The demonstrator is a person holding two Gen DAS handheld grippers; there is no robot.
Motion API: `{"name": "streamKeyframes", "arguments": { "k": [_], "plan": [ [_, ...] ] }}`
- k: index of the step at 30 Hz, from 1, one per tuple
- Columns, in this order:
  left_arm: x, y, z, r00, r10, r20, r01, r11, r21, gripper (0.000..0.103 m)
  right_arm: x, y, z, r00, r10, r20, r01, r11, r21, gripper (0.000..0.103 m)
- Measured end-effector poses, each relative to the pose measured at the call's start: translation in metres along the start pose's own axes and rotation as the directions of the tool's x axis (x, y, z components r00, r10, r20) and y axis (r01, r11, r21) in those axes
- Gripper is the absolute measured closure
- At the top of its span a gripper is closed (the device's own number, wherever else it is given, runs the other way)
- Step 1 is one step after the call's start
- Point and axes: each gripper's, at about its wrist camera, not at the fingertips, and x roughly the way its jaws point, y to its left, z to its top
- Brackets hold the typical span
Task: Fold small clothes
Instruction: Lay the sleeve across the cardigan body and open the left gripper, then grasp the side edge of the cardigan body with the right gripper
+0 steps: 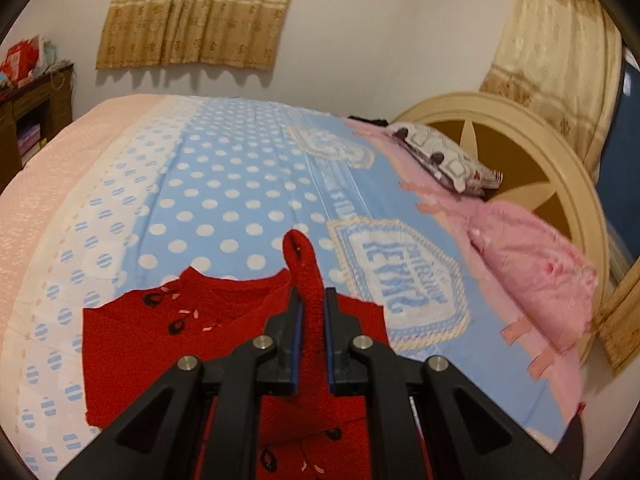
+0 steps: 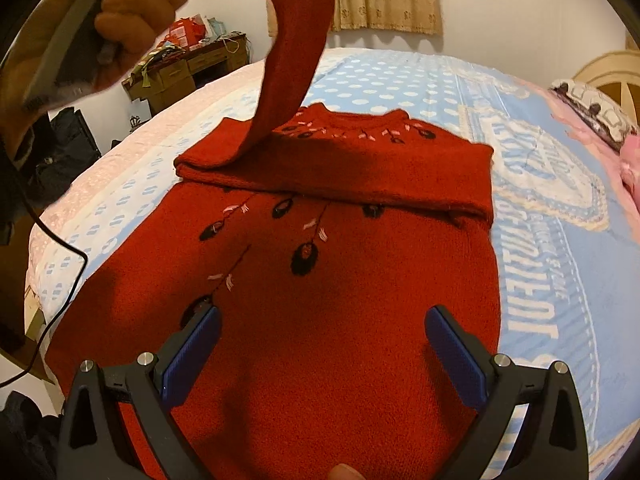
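A red knitted sweater [image 2: 320, 340] with black and pink embroidery lies flat on the bed, its right sleeve [image 2: 400, 176] folded across the chest. My left gripper [image 1: 313, 300] is shut on the cuff end of the left sleeve [image 1: 306, 276] and holds it lifted above the sweater; the right wrist view shows that sleeve [image 2: 288, 64] hanging from the gripper at top left. My right gripper [image 2: 322, 320] is open and empty, low over the sweater's lower body.
The bed has a blue polka-dot sheet [image 1: 224, 184]. A pink blanket [image 1: 532, 272] and a patterned pillow [image 1: 444, 160] lie by the round headboard [image 1: 560, 168]. A wooden desk [image 2: 184, 72] stands beyond the bed's far left. A black cable [image 2: 68, 276] hangs at the left.
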Motion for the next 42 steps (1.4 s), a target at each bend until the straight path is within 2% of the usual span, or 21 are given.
{"name": "streamKeyframes", "arguments": {
  "k": [5,9,10,12,13,14,17,20,22,26,30,34,37,39,42],
  "plan": [
    [0.028,-0.023,-0.013,1.0,0.021,-0.021,-0.02,0.997,0.079,0.092,0.003,-0.003,-0.003,1.0,0.003,-0.014,-0.002,1.0,0.023,0.001],
    [0.041,-0.03,-0.018,0.998,-0.034,-0.059,0.04,0.995,0.091,0.086,0.008,-0.003,-0.006,0.999,-0.004,-0.033,0.005,1.0,0.028,0.001],
    [0.039,-0.032,-0.018,0.996,-0.059,-0.063,0.065,0.994,0.093,0.08,0.008,-0.002,-0.007,0.999,-0.005,-0.034,0.006,1.0,0.027,0.001],
    [0.033,-0.031,-0.017,0.996,-0.069,-0.049,0.074,0.992,0.098,0.057,0.009,-0.002,-0.007,0.999,0.001,-0.035,0.0,1.0,0.025,0.001],
    [0.028,-0.03,-0.018,0.997,-0.071,-0.033,0.074,0.992,0.101,0.04,0.01,-0.002,-0.007,0.999,0.005,-0.037,-0.004,1.0,0.027,0.001],
    [0.024,-0.029,-0.018,0.997,-0.072,-0.016,0.073,0.992,0.106,0.033,0.01,-0.003,-0.008,0.999,0.011,-0.04,-0.01,0.999,0.031,0.001],
    [0.011,-0.018,-0.023,0.999,-0.047,0.016,0.044,0.988,0.149,0.029,0.01,-0.007,-0.007,0.999,0.02,-0.042,-0.018,0.998,0.053,0.001],
    [-0.001,0.01,-0.04,0.997,0.059,0.057,-0.069,0.979,0.193,0.016,0.002,-0.011,-0.004,0.999,0.035,-0.04,-0.033,0.997,0.07,0.001],
    [-0.008,0.038,-0.057,0.984,0.16,0.079,-0.173,0.963,0.208,0.014,-0.007,-0.016,0.0,0.998,0.047,-0.041,-0.045,0.997,0.068,0.001],
    [-0.018,0.086,-0.092,0.943,0.321,0.09,-0.333,0.92,0.204,0.014,-0.027,-0.036,0.024,0.999,-0.041,-0.001,0.041,0.997,0.07,0.001],
    [-0.013,0.119,-0.123,0.905,0.425,0.021,-0.419,0.883,0.212,0.013,-0.028,-0.073,0.061,0.997,-0.062,0.04,0.054,0.981,0.187,0.001],
    [-0.002,0.142,-0.135,0.897,0.439,-0.053,-0.427,0.892,0.152,0.013,0.0,-0.096,0.096,0.994,-0.106,0.03,0.095,0.964,0.249,0.001],
    [0.003,0.153,-0.136,0.891,0.448,-0.067,-0.438,0.89,0.13,0.013,0.026,-0.099,0.114,0.997,-0.06,-0.038,0.069,0.96,0.27,0.005],
    [0.007,0.163,-0.14,0.887,0.453,-0.087,-0.442,0.889,0.119,0.013,0.024,-0.097,0.118,0.997,-0.027,-0.068,0.046,0.959,0.28,0.006],
    [0.013,0.173,-0.147,0.898,0.421,-0.129,-0.413,0.907,0.087,0.013,0.009,-0.086,0.122,0.997,0.016,-0.07,0.004,0.961,0.276,0.006]
  ]
}}
